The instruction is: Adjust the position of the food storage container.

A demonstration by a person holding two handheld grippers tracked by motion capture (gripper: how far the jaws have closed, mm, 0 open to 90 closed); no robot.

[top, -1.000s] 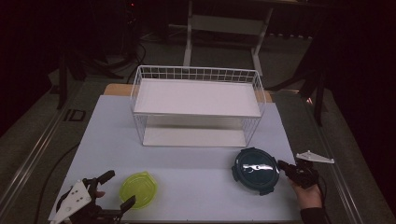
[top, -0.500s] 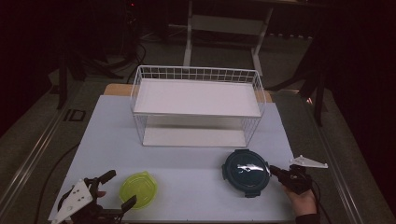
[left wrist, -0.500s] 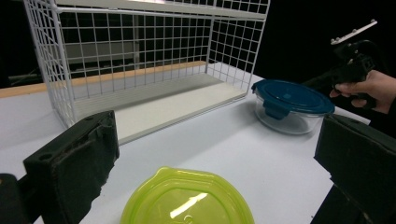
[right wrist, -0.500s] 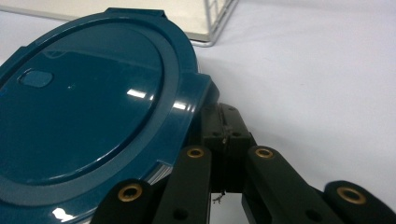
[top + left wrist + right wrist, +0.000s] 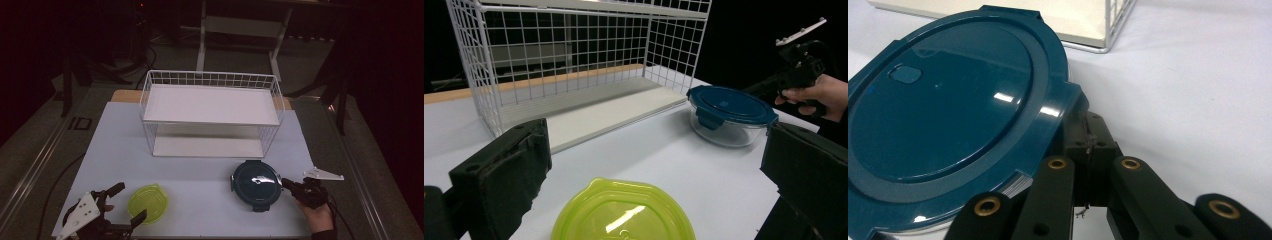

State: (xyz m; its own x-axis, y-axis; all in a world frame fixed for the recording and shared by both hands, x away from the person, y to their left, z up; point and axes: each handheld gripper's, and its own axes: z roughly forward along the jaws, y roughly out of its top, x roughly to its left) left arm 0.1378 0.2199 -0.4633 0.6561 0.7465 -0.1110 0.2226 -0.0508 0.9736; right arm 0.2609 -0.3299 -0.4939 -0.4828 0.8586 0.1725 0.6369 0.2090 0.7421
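Since a second ago the blue-lidded container (image 5: 256, 182) has slid leftward across the table, away from the right edge, and your right gripper (image 5: 290, 185) has followed it; the green-lidded container (image 5: 148, 202) and your left gripper (image 5: 127, 207) have not shifted.

The right gripper's jaws are pressed together with nothing between them, their closed tips against the tab on the blue lid's (image 5: 948, 115) rim, so you are pushing, not holding. The container sits on the table (image 5: 200, 200) in front of the white wire basket (image 5: 212, 112), near its right end.

Judging by the clear wall under the lid, the bowl (image 5: 729, 132) is probably glass: stiff, fairly heavy, breakable, and it should slide easily on this smooth top. The glossy lid looks slippery, so take hold at the rim or a clip tab, not on the flat face.

Your left gripper's jaws stand wide apart, straddling the green-lidded container without touching it.

No brand, label or writing can be read; the lid shows a small raised oval (image 5: 905, 74) but no lettering.
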